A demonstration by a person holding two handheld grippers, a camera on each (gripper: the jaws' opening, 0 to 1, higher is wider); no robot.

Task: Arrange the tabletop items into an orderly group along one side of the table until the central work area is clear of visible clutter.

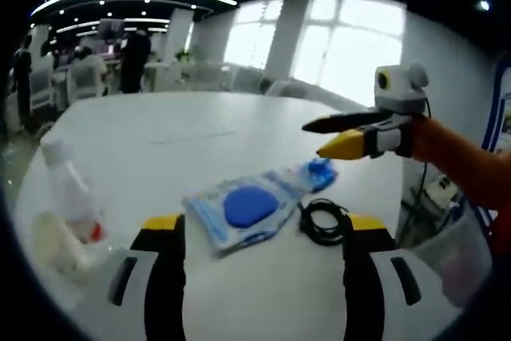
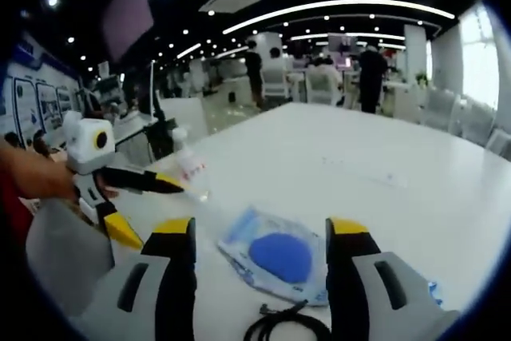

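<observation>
Both grippers spread, empty, hovering either side of blue packet (image 1: 251,207) so either can grab. Cable (image 1: 323,221) beside it, bottle (image 1: 70,189) near table (image 1: 200,129) edge already.

Left gripper (image 1: 259,233), right gripper (image 2: 259,233).

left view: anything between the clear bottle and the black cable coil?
Yes. In the left gripper view the packet with the blue disc lies flat on the table between the clear bottle and the black cable coil.
</observation>
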